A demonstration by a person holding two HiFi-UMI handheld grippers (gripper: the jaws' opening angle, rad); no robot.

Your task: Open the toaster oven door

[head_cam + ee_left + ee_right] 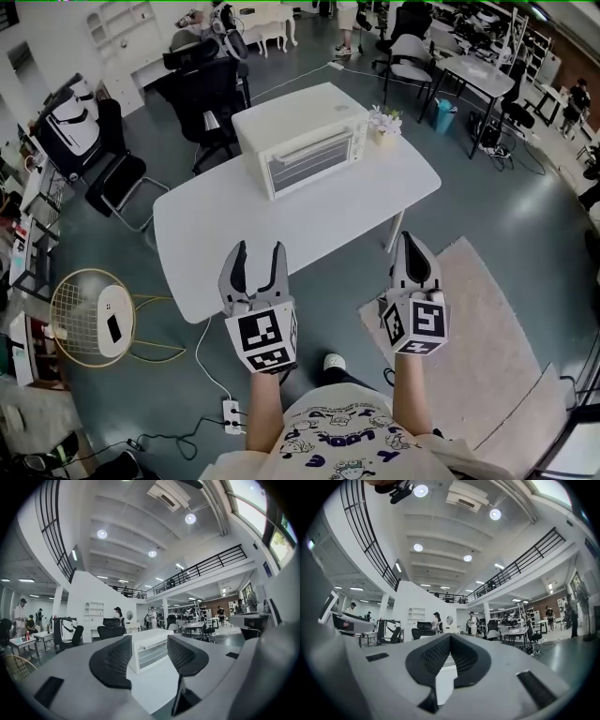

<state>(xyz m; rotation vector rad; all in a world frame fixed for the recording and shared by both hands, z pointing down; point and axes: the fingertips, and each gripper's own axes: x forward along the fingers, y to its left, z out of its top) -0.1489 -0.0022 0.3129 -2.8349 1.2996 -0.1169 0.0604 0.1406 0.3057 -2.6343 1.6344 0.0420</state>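
You're at the approach, and nothing has been touched yet. The boxy white toaster oven sits on the far half of the rounded white tabletop. Its glass-fronted door faces you and is shut, and a small pot of white flowers stands just beside it on your right.

Both tools hang at the near table edge, well apart from the oven. Your left gripper has its jaws spread wide with nothing between them. In the left gripper view the oven shows far off, framed in the gap. Your right gripper is clenched on nothing. The right gripper view shows its dark ribbed pads meeting.

The next move, as I judge it, goes to the released left one. Carry it forward across the table to the pale bar handle along the door's top edge. Line the jaws up above and below the bar, then close on it. After that, pull toward you and down, since a door like this most likely hinges at the bottom. The oven looks light, so your right one could press on its top if the box starts to slide.

As for writing, no brand is readable on the oven from here. The marker cubes carry only black-and-white square patterns. Your pale printed shirt may say "LOOK", but the print is upside down and cut off, so I won't swear to it.
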